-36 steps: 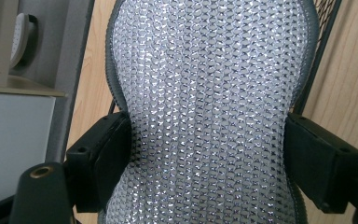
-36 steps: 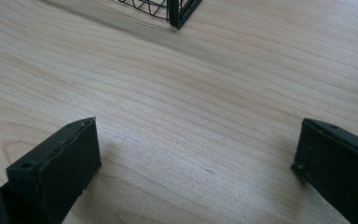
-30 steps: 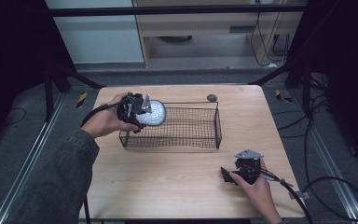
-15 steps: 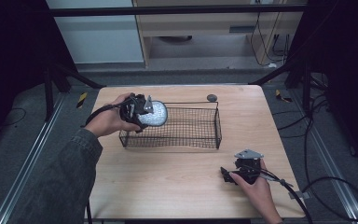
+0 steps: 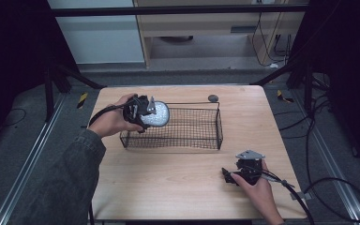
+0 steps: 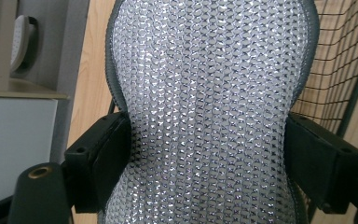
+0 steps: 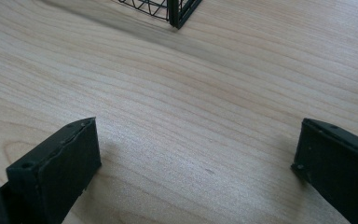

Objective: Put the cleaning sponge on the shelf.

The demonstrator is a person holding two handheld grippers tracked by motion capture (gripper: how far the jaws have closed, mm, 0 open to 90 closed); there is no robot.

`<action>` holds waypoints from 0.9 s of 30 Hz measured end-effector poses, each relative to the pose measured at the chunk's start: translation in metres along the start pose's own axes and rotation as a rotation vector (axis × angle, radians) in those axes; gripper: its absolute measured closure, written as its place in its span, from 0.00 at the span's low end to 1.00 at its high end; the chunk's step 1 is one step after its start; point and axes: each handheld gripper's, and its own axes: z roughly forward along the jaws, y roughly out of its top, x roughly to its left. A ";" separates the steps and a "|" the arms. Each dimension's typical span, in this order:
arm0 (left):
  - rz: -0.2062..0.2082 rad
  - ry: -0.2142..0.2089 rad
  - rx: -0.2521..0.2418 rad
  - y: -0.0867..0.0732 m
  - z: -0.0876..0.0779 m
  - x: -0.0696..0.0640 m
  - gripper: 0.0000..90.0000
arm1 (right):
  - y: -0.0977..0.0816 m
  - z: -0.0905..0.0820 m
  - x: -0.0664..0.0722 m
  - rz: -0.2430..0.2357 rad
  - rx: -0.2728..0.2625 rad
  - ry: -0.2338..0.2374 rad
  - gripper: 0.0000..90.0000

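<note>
A silvery, scale-textured oval pad with a grey rim [image 5: 158,115] [image 6: 209,116] hangs over the left end of a black wire basket [image 5: 206,136]. My left gripper [image 5: 143,112] is shut on it, its jaws pressing the pad's narrow waist from both sides in the left gripper view. At the table's front right, my right gripper [image 5: 229,176] rests low on the wood, open, with nothing between its fingers [image 7: 56,172]; a corner of the wire basket [image 7: 179,11] shows ahead of it.
The basket stands mid-table on a light wooden table [image 5: 168,178]. A small dark round object [image 5: 213,98] lies just behind the basket's far rim. Cables trail from both grippers; dark floor and metal frame legs surround the table.
My left gripper has carried the silvery pad a little to the right, further over the basket's left end. The right gripper has stayed still.
</note>
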 end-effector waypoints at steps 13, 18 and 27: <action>0.015 -0.010 0.006 0.002 0.013 -0.005 0.19 | 0.000 0.000 0.000 -0.001 0.001 0.000 0.01; 0.020 -0.013 0.004 0.006 0.016 -0.005 0.19 | 0.000 0.000 0.000 0.000 0.000 0.000 0.01; 0.013 -0.026 0.011 0.005 0.022 -0.003 0.19 | 0.000 0.000 0.000 0.000 0.000 0.000 0.01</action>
